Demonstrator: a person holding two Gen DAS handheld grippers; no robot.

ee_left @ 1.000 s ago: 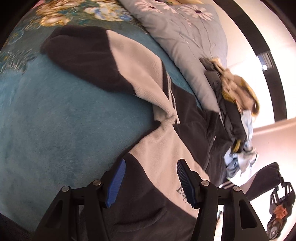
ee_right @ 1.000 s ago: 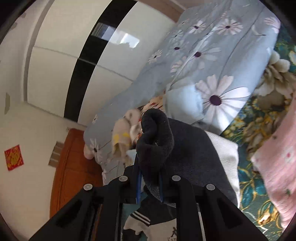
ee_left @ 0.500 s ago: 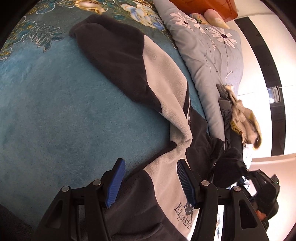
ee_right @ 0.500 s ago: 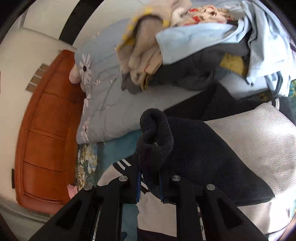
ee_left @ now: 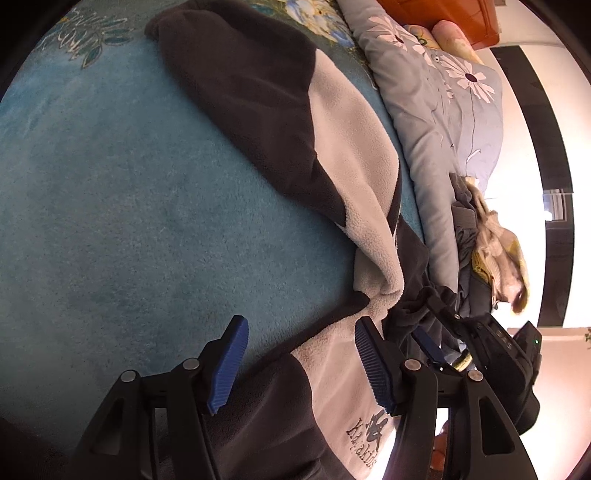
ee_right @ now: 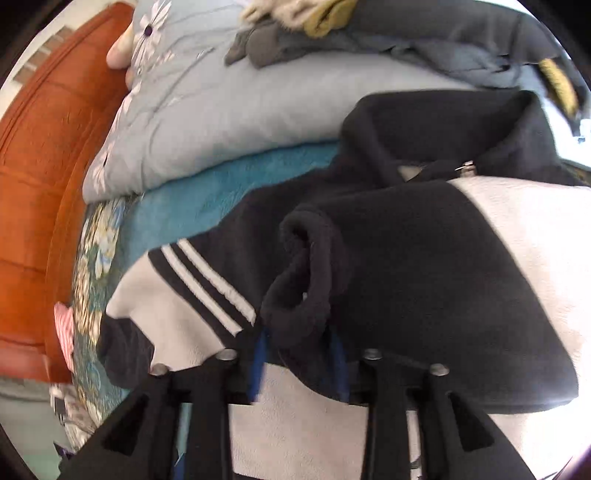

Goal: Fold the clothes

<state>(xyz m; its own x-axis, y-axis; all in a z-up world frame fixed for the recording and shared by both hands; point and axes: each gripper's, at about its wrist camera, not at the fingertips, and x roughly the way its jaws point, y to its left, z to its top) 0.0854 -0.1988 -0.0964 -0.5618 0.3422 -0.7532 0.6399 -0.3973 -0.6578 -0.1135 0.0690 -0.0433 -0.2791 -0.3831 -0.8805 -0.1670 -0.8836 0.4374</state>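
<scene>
A black and light grey fleece jacket (ee_left: 351, 147) lies spread on the teal blanket (ee_left: 129, 203), one black sleeve (ee_left: 251, 92) stretched out to the far side. My left gripper (ee_left: 299, 354) is open just above the jacket's near edge, by the embroidered logo (ee_left: 365, 439), with fabric under its pads. In the right wrist view the other sleeve is folded across the jacket's front (ee_right: 535, 240). Its rolled black cuff (ee_right: 306, 273) sits between the jaws of my right gripper (ee_right: 299, 365), which are opening. The collar with its zip pull (ee_right: 467, 170) lies beyond.
A grey-blue flowered duvet (ee_left: 443, 110) runs along the far side of the bed, with a pile of loose clothes (ee_right: 406, 33) on it. An orange-brown headboard (ee_right: 33, 184) stands at the left. A pink cloth (ee_right: 64, 332) lies near it.
My right gripper swung down with the cuff from up in the air onto the jacket's front, and its jaws have parted. My left gripper sank a little and rolled.
</scene>
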